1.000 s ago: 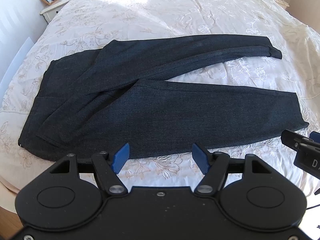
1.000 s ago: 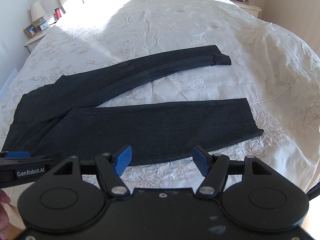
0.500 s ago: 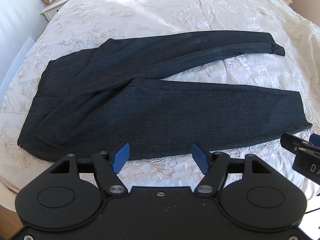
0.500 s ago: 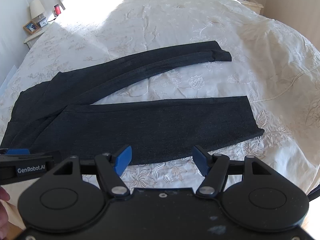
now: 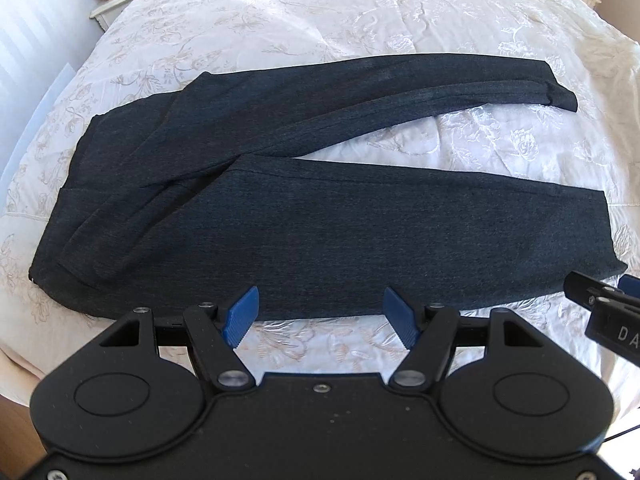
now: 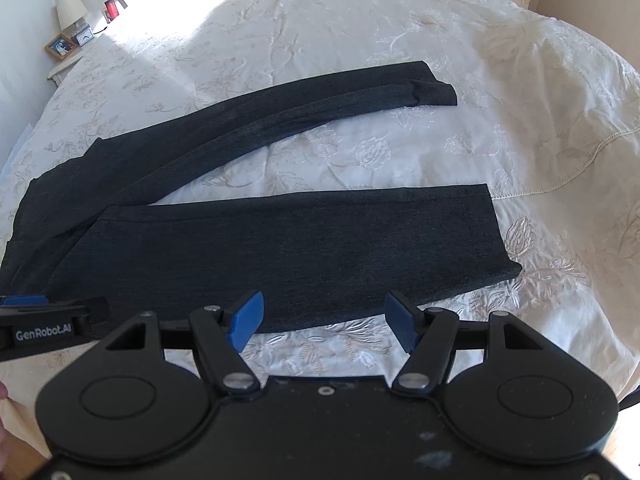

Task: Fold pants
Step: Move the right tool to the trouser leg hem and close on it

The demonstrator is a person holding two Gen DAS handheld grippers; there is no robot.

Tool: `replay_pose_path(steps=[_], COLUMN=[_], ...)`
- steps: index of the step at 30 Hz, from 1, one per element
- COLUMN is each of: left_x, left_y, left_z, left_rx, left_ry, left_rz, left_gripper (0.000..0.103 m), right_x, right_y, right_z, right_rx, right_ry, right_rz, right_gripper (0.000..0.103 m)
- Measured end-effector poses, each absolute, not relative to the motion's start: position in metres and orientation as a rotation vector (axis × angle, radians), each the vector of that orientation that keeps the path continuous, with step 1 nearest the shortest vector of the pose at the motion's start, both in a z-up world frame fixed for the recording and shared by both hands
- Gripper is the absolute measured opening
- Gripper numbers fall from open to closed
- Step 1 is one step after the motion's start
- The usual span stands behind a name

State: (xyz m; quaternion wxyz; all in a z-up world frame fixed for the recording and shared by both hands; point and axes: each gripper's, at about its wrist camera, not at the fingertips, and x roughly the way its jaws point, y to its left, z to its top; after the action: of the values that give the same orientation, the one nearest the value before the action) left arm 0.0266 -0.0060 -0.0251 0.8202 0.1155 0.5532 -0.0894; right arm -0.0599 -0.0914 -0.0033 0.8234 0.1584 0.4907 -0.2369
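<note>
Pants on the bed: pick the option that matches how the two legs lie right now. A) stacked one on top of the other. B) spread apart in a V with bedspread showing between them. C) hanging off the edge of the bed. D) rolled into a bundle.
B: the pants lie flat, legs joined at the waist end and splayed apart, with a wedge of the white bedspread showing between them.

bed (image 5: pixel 400 12) | cream embroidered cover | dark pants (image 5: pixel 320 232) spread flat
</note>
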Motion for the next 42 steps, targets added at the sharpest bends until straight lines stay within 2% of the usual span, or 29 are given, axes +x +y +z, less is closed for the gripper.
replay_pose_path(steps=[6,14,28,30,32,33,42], left_x=[0.027,0.027,0.027,0.027,0.027,0.027,0.024], left_y=[-0.024,-0.046,-0.056,-0.055,-0.054,-0.054,-0.051], left_z=[-0.032,-0.043,-0.050,-0.051,-0.051,-0.051,-0.050], left_rx=[0.234,0.261,0.289,0.290,0.288,0.288,0.281], left_ry=[1.183,1.197,1.217,1.219,1.220,1.221,1.212], left_rz=[-0.186,-0.177,-0.128,-0.118,-0.112,-0.110,-0.104], left_gripper=[0.071,0.071,0.071,0.071,0.071,0.071,0.071], right_x=[-0.072,-0.096,-0.092,-0.091,-0.088,-0.086,-0.082], right_y=[-0.137,-0.224,-0.296,-0.296,-0.295,-0.295,-0.269], right_z=[-0.020,-0.061,-0.124,-0.123,-0.124,-0.126,-0.108], right_rx=[0.311,0.279,0.611,0.649,0.659,0.688,0.530], right_ry=[1.015,1.066,1.149,1.118,1.128,1.139,1.158], right_rz=[-0.585,-0.738,-0.570,-0.541,-0.508,-0.474,-0.549], right_gripper=[0.067,0.067,0.068,0.061,0.015,0.007,0.006])
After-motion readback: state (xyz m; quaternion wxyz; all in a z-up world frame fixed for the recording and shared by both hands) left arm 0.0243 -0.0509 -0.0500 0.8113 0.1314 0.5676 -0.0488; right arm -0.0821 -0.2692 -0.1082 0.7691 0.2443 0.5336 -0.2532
